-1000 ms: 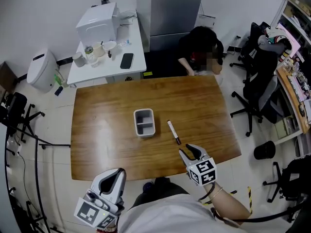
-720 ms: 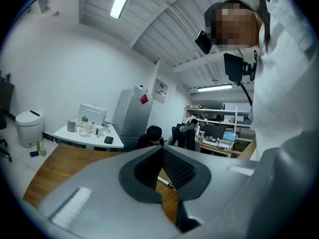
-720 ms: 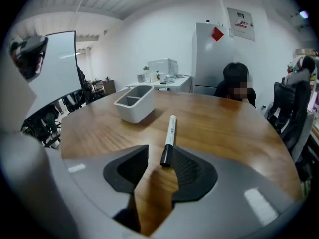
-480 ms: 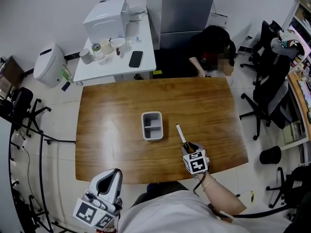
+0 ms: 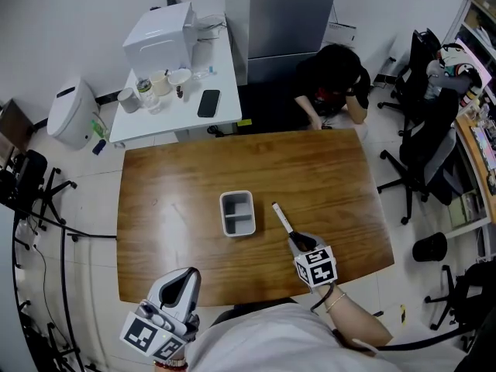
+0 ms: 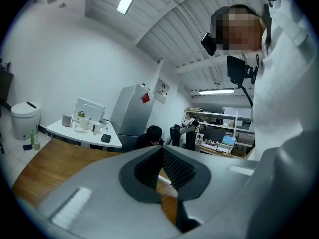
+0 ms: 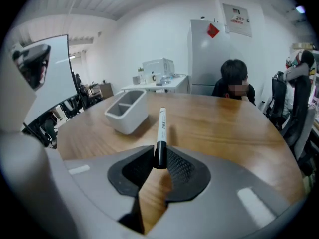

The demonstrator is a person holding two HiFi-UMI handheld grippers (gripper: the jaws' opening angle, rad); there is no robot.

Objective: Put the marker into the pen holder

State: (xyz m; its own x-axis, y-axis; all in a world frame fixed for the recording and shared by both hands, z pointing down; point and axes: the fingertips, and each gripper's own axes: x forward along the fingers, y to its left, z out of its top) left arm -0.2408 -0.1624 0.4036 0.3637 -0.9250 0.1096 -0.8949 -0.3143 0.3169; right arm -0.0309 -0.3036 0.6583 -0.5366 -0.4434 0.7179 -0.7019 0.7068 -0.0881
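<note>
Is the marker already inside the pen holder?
No, in the head view the marker lies on the table to the right of the pen holder, outside both compartments.

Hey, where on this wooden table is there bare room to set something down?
The whole left half of the table, from the pen holder out to the left edge, is bare, and so is the far strip toward the seated person. It is crowded only right of the holder, where the marker is.

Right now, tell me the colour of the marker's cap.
Black cap on a white marker; the right gripper view shows it best.
</note>
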